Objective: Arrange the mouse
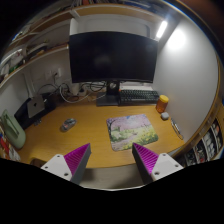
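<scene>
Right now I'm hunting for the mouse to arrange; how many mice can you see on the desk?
1: a grey mouse on the bare desk, left of the mouse mat, beyond the open tongs. Others may be hidden by clutter.

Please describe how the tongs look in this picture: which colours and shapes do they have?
The tongs have two fingers. Each finger has a white outer body and a magenta, wedge-shaped pad on its inner face, tapering toward the tip. No cables, markings or sleeve are visible.

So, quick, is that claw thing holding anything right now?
Gripper: jaws open, holding nothing; the mouse lies on the desk well beyond them.
</scene>
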The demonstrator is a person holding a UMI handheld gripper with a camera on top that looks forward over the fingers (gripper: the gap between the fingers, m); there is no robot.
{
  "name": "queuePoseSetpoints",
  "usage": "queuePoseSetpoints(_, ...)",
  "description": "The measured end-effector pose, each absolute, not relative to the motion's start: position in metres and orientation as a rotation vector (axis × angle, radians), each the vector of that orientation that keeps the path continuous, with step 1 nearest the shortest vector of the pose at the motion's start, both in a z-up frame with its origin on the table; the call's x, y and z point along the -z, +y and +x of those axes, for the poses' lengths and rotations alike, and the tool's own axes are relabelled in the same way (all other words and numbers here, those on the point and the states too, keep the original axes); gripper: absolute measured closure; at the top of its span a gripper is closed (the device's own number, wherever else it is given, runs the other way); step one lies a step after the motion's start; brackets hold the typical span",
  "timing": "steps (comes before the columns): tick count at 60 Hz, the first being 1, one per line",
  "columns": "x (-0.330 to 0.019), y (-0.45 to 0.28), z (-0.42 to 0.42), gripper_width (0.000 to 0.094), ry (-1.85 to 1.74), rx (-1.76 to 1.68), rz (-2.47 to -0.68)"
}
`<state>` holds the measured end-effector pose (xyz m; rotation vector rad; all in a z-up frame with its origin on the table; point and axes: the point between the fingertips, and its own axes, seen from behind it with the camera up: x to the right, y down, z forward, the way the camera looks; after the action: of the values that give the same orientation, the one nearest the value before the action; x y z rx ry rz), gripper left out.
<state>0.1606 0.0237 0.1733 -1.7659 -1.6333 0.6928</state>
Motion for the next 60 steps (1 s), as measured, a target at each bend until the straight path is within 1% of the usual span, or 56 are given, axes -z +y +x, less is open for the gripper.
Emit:
queuePoseSetpoints(13,-0.159,-0.007,0.156,0.0074,-1.685,-0.712,-1.750)
queuePoseSetpoints(34,-0.152,-0.094,0.151,0.0073,-1.788,-0.787,-1.675)
queuePoseSetpoints(42,-0.142,-0.129,0.150,0.0074,-1.827,-0.800,-1.653)
queuePoseSetpoints(60,-0.130,-0.197,0.117,0.0070,-1.766,-0.890,-1.631)
